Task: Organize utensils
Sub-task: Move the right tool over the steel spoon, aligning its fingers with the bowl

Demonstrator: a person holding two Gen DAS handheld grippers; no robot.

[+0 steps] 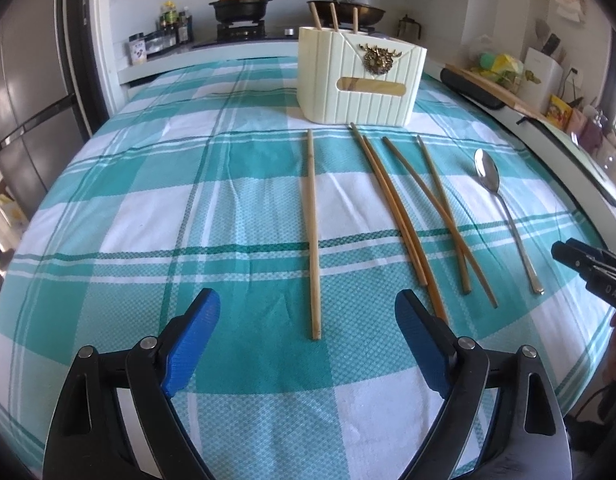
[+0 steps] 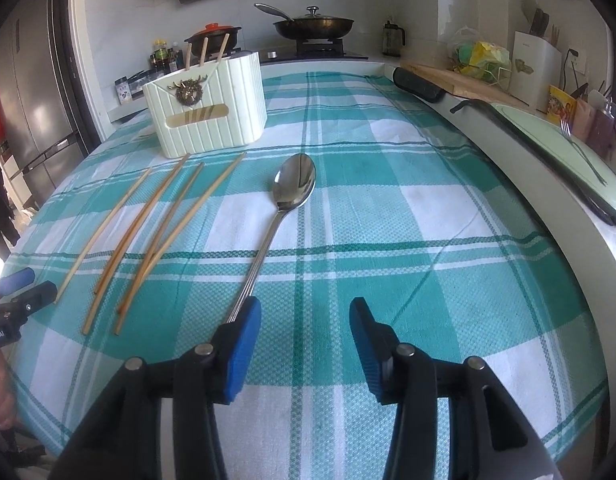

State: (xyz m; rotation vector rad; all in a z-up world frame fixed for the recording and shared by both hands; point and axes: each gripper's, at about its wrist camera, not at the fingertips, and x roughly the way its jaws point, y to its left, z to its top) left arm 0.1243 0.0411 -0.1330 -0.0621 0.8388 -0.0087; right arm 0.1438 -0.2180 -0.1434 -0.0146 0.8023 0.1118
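Note:
A cream utensil holder point(image 1: 359, 76) point(image 2: 208, 104) stands at the far side of the checked cloth with three chopsticks upright in it. Several wooden chopsticks lie loose in front of it: one alone point(image 1: 312, 232) and others in crossed pairs point(image 1: 403, 224) point(image 2: 156, 232). A steel spoon point(image 1: 503, 208) point(image 2: 280, 216) lies to their right. My left gripper point(image 1: 308, 316) is open and empty, just short of the single chopstick's near end. My right gripper point(image 2: 304, 316) is open and empty, its left finger point(image 2: 244, 344) beside the spoon handle's end. It also shows in the left wrist view point(image 1: 587, 268).
The teal and white cloth point(image 1: 188, 208) covers the table. Behind are a stove with a black pot point(image 1: 240, 6) and a pan point(image 2: 313, 26). A cutting board point(image 2: 459, 76), knife block and a tray point(image 2: 567, 156) line the right counter. A fridge point(image 2: 32, 92) stands left.

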